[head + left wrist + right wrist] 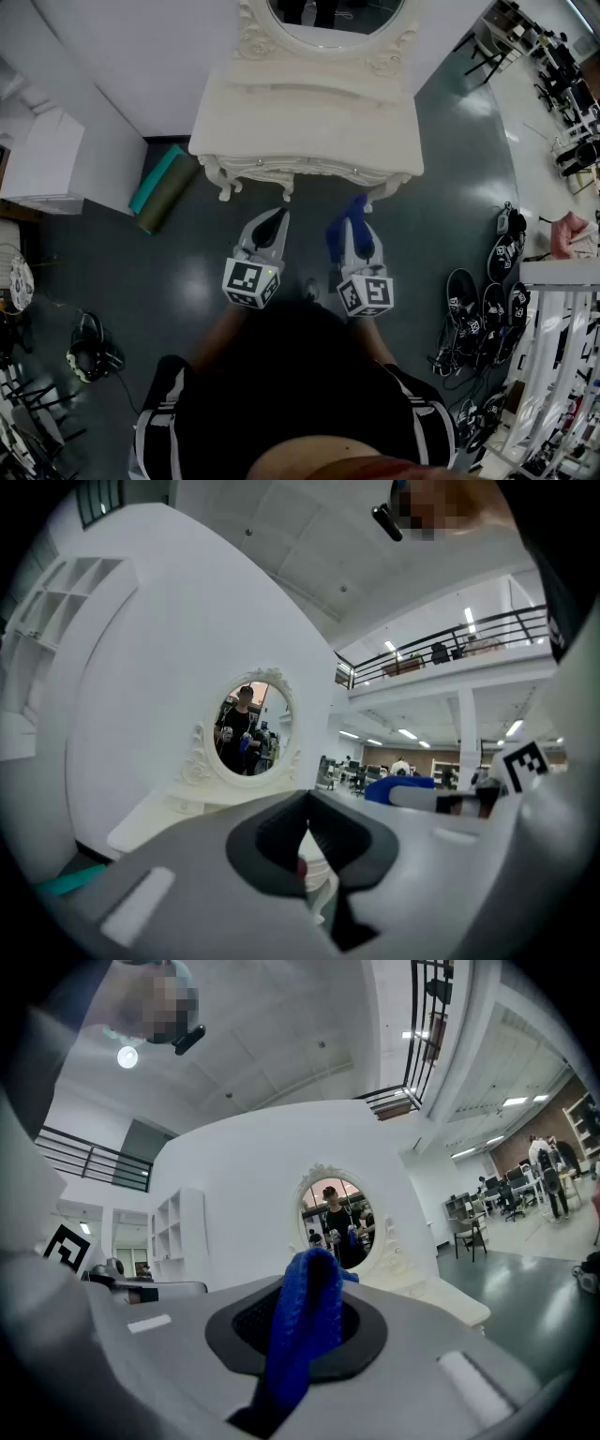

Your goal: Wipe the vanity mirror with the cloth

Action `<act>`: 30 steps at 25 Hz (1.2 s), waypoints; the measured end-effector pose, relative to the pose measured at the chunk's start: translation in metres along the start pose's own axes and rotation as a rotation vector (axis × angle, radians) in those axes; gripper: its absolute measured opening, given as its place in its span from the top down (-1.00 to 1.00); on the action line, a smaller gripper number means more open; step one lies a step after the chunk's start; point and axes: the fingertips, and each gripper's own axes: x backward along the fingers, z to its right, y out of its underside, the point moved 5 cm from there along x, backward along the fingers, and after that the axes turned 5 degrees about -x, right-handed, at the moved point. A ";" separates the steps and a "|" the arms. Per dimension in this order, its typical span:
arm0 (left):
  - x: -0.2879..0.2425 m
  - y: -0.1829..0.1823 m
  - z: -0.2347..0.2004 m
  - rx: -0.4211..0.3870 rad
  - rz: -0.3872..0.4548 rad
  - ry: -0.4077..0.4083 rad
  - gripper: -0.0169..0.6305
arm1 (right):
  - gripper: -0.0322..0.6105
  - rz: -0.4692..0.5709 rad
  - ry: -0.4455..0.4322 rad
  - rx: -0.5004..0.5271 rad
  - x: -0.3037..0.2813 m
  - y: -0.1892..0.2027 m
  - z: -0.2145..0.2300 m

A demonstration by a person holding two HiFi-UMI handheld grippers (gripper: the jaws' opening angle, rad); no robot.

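Observation:
An oval vanity mirror (pixel 336 21) in an ornate white frame stands at the back of a white dressing table (pixel 305 122). It also shows in the left gripper view as the mirror (pixel 252 726) and in the right gripper view as the mirror (pixel 339 1221), reflecting a person. My right gripper (pixel 354 225) is shut on a blue cloth (pixel 302 1326), whose end hangs out at the tips as cloth (pixel 348 223). My left gripper (pixel 275 223) is shut with nothing in it. Both are held short of the table's front edge, pointing at it.
A teal and olive rolled mat (pixel 161 189) lies on the dark floor left of the table. A white cabinet (pixel 42 159) stands at far left. Several helmets and cables (pixel 483 309) lie on the right, beside a white rack (pixel 562 356).

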 end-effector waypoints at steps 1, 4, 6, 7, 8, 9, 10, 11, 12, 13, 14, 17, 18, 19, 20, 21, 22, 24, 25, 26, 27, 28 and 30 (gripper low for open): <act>0.000 -0.001 -0.002 0.002 0.000 0.000 0.91 | 0.79 0.000 -0.001 0.000 -0.002 0.000 -0.001; -0.002 -0.001 -0.006 0.005 0.002 -0.001 0.91 | 0.79 0.000 -0.003 0.000 -0.006 0.000 -0.003; -0.002 -0.001 -0.007 0.006 0.002 -0.003 0.91 | 0.79 -0.001 -0.004 0.000 -0.007 0.000 -0.004; -0.001 -0.002 -0.008 0.007 0.002 -0.004 0.91 | 0.79 -0.001 -0.003 0.002 -0.007 0.000 -0.005; 0.001 -0.002 -0.009 0.008 0.002 -0.005 0.91 | 0.79 -0.001 -0.002 0.004 -0.007 0.001 -0.007; 0.002 -0.002 -0.011 0.008 0.003 -0.005 0.91 | 0.79 -0.001 -0.001 0.005 -0.007 0.001 -0.009; 0.003 -0.002 -0.012 0.009 0.002 -0.004 0.91 | 0.79 0.000 0.001 0.002 -0.007 0.001 -0.010; 0.004 -0.002 -0.014 0.009 0.002 -0.003 0.91 | 0.79 0.001 0.003 -0.004 -0.008 0.002 -0.012; 0.005 -0.002 -0.016 0.009 0.000 -0.002 0.91 | 0.79 0.004 0.006 -0.013 -0.009 0.003 -0.013; 0.006 -0.002 -0.018 0.009 -0.002 -0.001 0.91 | 0.79 0.007 0.009 -0.025 -0.009 0.004 -0.014; 0.007 -0.001 -0.019 0.009 -0.004 0.000 0.91 | 0.79 0.012 0.011 -0.036 -0.009 0.004 -0.014; 0.012 -0.001 -0.025 0.009 -0.007 0.002 0.91 | 0.78 0.027 0.016 -0.048 -0.009 0.005 -0.020; 0.015 -0.002 -0.028 0.007 -0.008 0.002 0.91 | 0.78 0.031 0.017 -0.049 -0.009 0.006 -0.023; 0.017 -0.002 -0.032 0.006 -0.007 0.003 0.91 | 0.78 0.035 0.019 -0.053 -0.011 0.007 -0.026; 0.020 -0.002 -0.035 0.004 -0.008 0.004 0.91 | 0.78 0.039 0.022 -0.058 -0.012 0.008 -0.030; 0.023 -0.002 -0.039 0.001 -0.008 0.006 0.91 | 0.78 0.043 0.027 -0.062 -0.013 0.010 -0.033; 0.026 -0.002 -0.043 -0.003 -0.010 0.010 0.91 | 0.78 0.047 0.033 -0.065 -0.013 0.011 -0.037; 0.033 -0.003 -0.051 -0.007 -0.011 0.022 0.91 | 0.78 0.055 0.049 -0.064 -0.014 0.014 -0.047; 0.038 -0.004 -0.055 -0.006 -0.010 0.030 0.91 | 0.78 0.060 0.058 -0.063 -0.015 0.016 -0.052; 0.041 -0.004 -0.060 -0.003 -0.008 0.038 0.91 | 0.78 0.064 0.066 -0.062 -0.016 0.018 -0.057; 0.043 -0.004 -0.063 0.001 -0.006 0.046 0.91 | 0.78 0.069 0.074 -0.061 -0.018 0.019 -0.060; 0.044 -0.004 -0.066 0.004 -0.005 0.052 0.91 | 0.78 0.073 0.081 -0.062 -0.020 0.020 -0.062; 0.040 -0.003 -0.068 0.004 -0.007 0.058 0.91 | 0.78 0.076 0.090 -0.063 -0.023 0.020 -0.062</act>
